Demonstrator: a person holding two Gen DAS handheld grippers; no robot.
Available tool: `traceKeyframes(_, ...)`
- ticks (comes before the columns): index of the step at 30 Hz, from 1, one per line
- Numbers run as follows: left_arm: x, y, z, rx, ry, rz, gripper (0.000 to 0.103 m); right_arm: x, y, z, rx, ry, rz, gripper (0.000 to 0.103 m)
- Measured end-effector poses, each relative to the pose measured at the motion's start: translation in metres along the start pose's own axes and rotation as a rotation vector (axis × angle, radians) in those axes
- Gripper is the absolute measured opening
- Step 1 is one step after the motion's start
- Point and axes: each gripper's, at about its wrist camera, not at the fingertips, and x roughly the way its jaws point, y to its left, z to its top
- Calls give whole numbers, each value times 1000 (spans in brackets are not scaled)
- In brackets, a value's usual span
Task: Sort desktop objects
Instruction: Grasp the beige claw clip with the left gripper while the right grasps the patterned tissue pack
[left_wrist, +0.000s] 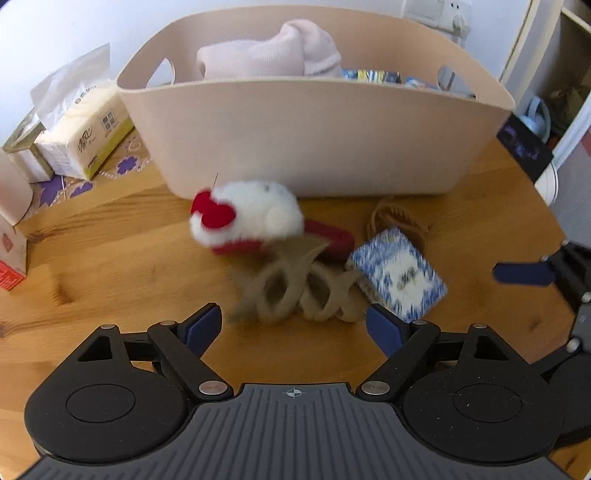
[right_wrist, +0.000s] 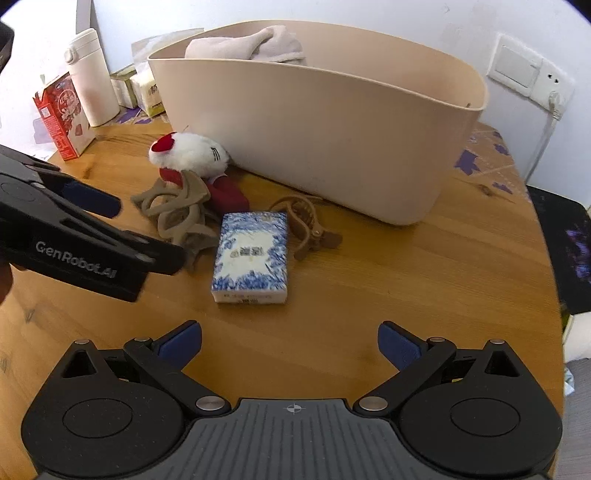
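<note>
With both grippers' fingers spread wide and empty, centre the left gripper (left_wrist: 293, 326) over the beige hair claw (left_wrist: 295, 291) just ahead, clear of the tissue pack (left_wrist: 400, 275) by its right finger.

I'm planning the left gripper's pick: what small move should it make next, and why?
Probably ease the left gripper down over the tan plastic hair claw clip. Its jaws stand wide open and empty, the clip lies just ahead between them on the wooden table, and the beige plastic basket waits behind.
</note>
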Motion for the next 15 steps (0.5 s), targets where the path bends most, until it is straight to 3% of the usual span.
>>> traceKeyframes(9, 16, 7, 5, -96, 16, -38, 92, 19, 5, 10, -5, -8, -9, 103)
traceKeyframes(15, 21, 3, 1, -44, -2, -24, 92, 22, 10, 13, -20, -38, -3, 100)
